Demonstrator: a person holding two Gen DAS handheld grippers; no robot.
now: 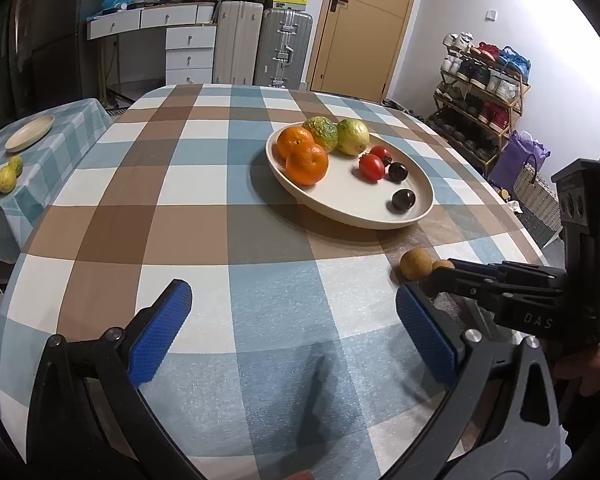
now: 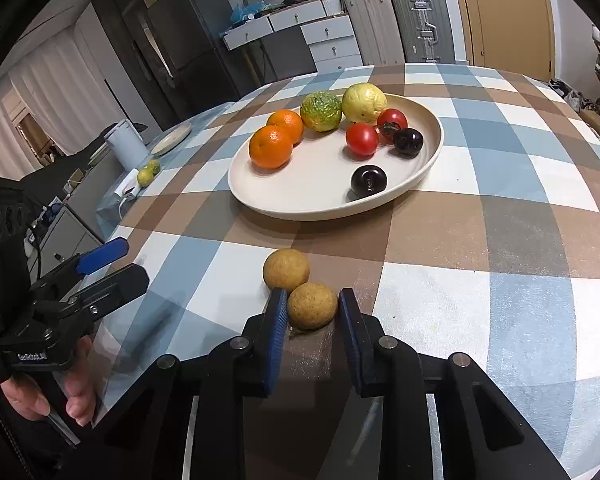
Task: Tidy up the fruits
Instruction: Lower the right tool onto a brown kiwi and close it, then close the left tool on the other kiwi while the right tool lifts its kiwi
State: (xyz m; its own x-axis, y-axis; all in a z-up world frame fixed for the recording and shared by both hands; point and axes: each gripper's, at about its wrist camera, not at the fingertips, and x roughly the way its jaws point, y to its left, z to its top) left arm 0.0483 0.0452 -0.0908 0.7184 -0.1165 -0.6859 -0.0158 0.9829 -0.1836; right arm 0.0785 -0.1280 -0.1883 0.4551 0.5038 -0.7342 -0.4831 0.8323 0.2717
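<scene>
Two small brown round fruits lie on the checked tablecloth in front of the plate. My right gripper (image 2: 311, 298) is shut on the nearer brown fruit (image 2: 312, 309), a blue pad pressing each side. The other brown fruit (image 2: 286, 269) touches it just behind. In the left wrist view the right gripper (image 1: 440, 276) comes in from the right at both brown fruits (image 1: 416, 265). The cream plate (image 2: 300, 212) holds two oranges (image 2: 271, 147), two green-yellow fruits (image 2: 321, 111), two tomatoes (image 2: 362, 139) and two dark plums (image 2: 368, 180). My left gripper (image 1: 294, 300) hovers open over bare cloth.
A side table at the left carries a wooden plate (image 1: 30, 132) and two yellow-green fruits (image 1: 8, 178). A white kettle (image 2: 126, 144) stands beyond it. A shoe rack (image 1: 484, 92) is past the table's right edge. A person's hand (image 2: 56, 396) holds the left gripper.
</scene>
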